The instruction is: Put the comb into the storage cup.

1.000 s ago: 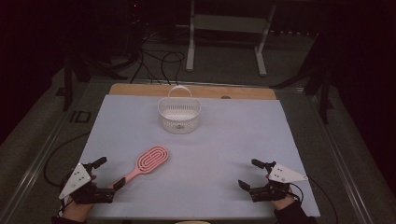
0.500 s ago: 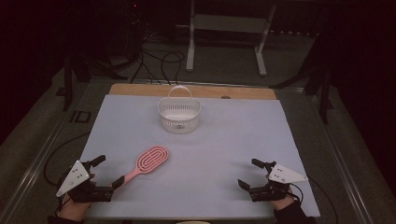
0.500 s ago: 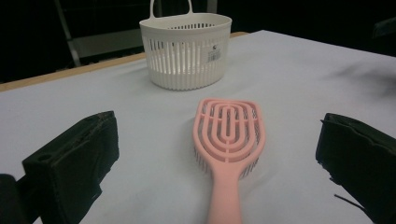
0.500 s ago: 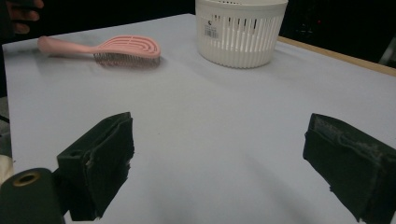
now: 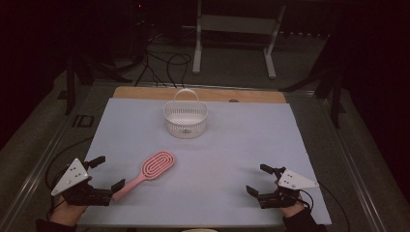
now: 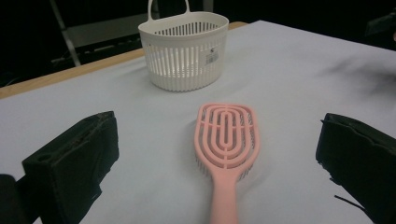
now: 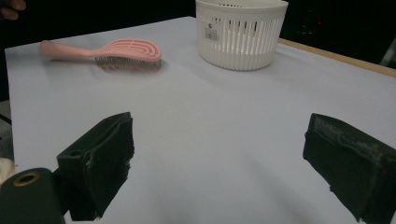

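The left gripper (image 5: 105, 172), jaws spread wide and empty, has been drawn back along the near-left handle of the pink vented plastic hairbrush (image 5: 148, 170), so that a grasp is judged imminent, while the right gripper (image 5: 260, 179) rests open.

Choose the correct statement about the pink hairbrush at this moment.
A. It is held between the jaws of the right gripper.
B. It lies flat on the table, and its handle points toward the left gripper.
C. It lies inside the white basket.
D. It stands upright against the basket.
B: the pink hairbrush lies flat on the table, handle toward the open left gripper, apart from the white basket.
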Action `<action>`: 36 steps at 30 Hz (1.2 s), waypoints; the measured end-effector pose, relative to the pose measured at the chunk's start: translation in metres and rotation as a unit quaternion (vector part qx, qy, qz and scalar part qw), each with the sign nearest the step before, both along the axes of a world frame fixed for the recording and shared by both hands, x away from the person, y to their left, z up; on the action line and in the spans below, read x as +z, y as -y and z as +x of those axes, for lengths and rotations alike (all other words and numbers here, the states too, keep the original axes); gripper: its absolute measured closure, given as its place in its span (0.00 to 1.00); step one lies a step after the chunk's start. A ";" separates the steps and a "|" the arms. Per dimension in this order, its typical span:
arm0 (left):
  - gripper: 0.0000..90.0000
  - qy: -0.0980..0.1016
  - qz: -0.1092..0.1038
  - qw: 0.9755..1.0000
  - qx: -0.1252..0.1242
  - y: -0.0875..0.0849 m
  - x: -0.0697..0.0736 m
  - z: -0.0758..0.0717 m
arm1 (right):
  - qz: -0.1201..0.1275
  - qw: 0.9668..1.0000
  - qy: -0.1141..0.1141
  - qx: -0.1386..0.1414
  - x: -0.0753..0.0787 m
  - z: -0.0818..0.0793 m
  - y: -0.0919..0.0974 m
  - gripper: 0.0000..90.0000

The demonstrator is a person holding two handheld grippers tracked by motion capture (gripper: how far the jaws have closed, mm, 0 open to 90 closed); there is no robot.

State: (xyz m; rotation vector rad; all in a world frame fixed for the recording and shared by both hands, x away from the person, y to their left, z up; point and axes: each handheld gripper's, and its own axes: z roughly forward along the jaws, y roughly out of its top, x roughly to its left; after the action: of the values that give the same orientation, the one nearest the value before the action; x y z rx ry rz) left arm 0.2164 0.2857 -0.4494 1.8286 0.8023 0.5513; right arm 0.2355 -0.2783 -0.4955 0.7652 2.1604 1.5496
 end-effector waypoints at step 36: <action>0.00 -0.166 0.163 0.971 -0.054 0.041 0.030 0.033 | 0.012 1.000 -0.009 0.005 0.000 0.001 -0.001 0.09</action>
State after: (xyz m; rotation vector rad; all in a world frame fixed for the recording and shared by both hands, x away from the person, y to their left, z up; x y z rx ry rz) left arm 0.2499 0.2444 -0.4195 2.2949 0.8637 0.3229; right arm 0.2361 -0.2777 -0.4956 0.7804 2.1651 1.5822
